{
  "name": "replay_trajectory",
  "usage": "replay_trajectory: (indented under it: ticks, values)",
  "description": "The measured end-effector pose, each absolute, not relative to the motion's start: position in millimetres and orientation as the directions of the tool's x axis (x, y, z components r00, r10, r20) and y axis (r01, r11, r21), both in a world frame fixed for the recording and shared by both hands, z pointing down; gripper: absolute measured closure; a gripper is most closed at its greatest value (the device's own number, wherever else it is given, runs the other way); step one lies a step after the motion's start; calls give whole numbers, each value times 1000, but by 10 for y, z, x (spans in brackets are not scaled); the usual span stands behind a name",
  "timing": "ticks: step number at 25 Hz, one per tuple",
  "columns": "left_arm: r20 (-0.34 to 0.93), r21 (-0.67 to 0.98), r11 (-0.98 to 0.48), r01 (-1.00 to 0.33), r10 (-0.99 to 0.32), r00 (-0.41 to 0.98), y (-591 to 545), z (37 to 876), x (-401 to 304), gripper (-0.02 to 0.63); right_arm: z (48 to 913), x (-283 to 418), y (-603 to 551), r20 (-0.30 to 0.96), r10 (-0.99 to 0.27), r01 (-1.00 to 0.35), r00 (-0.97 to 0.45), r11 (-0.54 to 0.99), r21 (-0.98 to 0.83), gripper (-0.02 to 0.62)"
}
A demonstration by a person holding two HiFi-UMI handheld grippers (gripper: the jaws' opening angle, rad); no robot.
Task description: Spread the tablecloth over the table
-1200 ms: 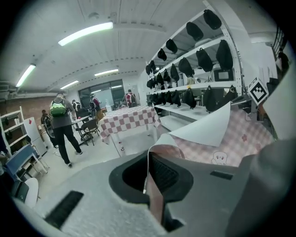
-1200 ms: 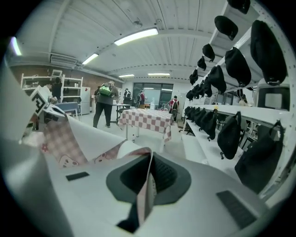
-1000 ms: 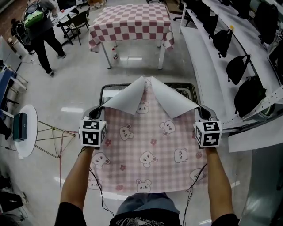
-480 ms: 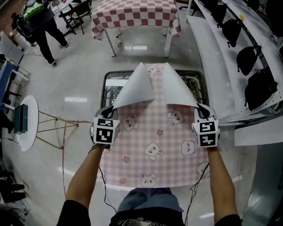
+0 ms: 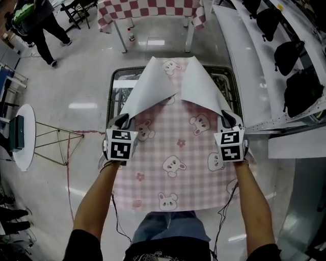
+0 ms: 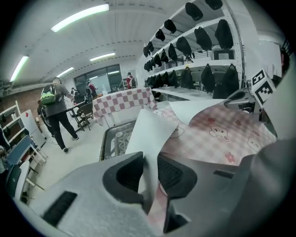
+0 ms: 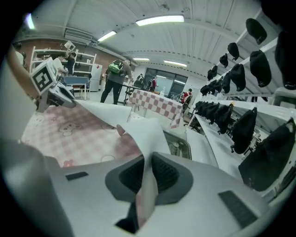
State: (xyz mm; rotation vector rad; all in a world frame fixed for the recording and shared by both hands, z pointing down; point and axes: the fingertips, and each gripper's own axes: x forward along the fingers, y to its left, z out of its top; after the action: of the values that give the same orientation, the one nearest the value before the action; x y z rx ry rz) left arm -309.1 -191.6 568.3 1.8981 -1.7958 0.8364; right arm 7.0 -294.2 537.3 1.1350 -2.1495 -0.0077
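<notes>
A pink checked tablecloth (image 5: 173, 153) with bear prints lies over a dark-framed glass table (image 5: 113, 86). Its two far corners are folded back, showing the white underside. My left gripper (image 5: 122, 123) is at the cloth's left edge, where the fold starts. Its jaws are opening, and the cloth (image 6: 222, 129) hangs loosely between them (image 6: 149, 171). My right gripper (image 5: 227, 118) is at the right edge. Its jaws are starting to open but still pinch the cloth (image 7: 78, 125) between the pads (image 7: 147, 180). The near edge drapes toward the person.
Beyond stands a second table with a red-and-white checked cloth (image 5: 153, 7). A person with a backpack (image 5: 30, 20) walks at far left. A white round stand (image 5: 23, 135) is on the left. White shelving with black bags (image 5: 290, 51) runs along the right.
Both grippers have come down and forward with the cloth. The cloth now lies lower and flatter over the table frame, and its folded-back corners reach further across.
</notes>
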Motion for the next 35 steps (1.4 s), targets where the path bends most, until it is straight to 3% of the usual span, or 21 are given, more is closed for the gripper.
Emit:
replay_trajectory:
  ticks: [5,8,16,20,35]
  values:
    - [648,-109,-102,-989,-762,7,-1945,5657,-3122,453,5328,103,-2951,568,-740,-741,-360,597,308,549]
    - [652,-90,-101,-991,-758,18,-1940,5612,-3095,372,5328,91,-2943,578,-730,-742,-364,603,293,476]
    - [609,-50,-136,-989,-789,78,-2046,5406,-2861,276,5295,35,-2894,600,-699,-731,-390,631,260,305]
    - [600,-37,-160,-986,-793,106,-2067,5357,-2753,272,5241,-9,-2861,593,-701,-717,-396,640,278,282]
    - [519,69,-244,-967,-819,243,-2418,5000,-2038,296,5105,108,-3048,624,-686,-628,-374,682,374,298]
